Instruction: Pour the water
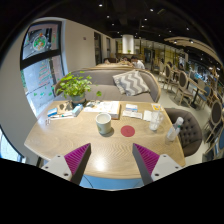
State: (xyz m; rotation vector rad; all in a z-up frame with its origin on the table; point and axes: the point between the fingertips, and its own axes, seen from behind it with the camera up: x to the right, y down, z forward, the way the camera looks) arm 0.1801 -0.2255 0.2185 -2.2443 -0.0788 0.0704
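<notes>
My jaws show only as two fingers (76, 158) with magenta pads; their roots and whatever holds them are cut off below. The near edge of the table (60, 140) drops out of sight between and beneath them. The cup (104, 123) ahead is too small for me to tell what it holds, if anything. The pale bottle-like thing (175, 129) beyond my right finger is too small to name for certain. Papers and small items (152, 117) near it blur together. The plant (74, 86) hides part of the sofa (125, 82) behind it. The far room beyond is too small to tell apart.
</notes>
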